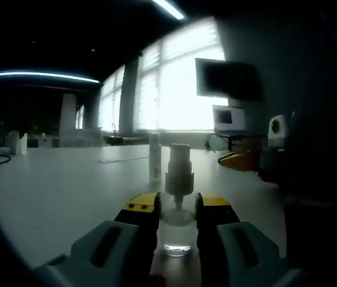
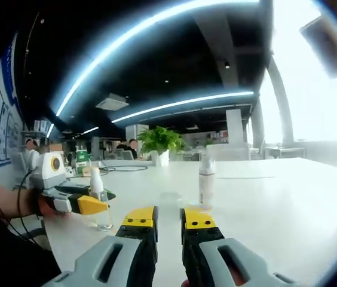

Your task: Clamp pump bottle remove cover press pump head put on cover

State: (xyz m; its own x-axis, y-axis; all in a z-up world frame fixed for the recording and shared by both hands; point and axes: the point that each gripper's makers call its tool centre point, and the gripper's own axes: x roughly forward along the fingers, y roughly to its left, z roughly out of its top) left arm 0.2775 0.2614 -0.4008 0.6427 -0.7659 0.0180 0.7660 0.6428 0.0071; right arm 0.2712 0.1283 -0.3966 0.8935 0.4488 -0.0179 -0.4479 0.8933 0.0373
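A small clear pump bottle (image 1: 177,233) stands on the white table (image 1: 67,185), its pump head (image 1: 179,176) upright under a translucent cover. My left gripper (image 1: 177,206) is shut on the bottle's body, one yellow-tipped jaw on each side. In the right gripper view the same left gripper (image 2: 97,206), held by a person's hand, shows at the left with the bottle (image 2: 98,186) in it. My right gripper (image 2: 168,218) hovers low over the table to the right of the bottle, its jaws close together with nothing between them.
A taller white spray bottle (image 2: 206,179) stands on the table beyond my right gripper, also the white bottle (image 1: 155,156) behind the clamped one. A potted plant (image 2: 159,140), a monitor (image 1: 225,78) and yellow-black equipment (image 1: 240,158) sit farther back.
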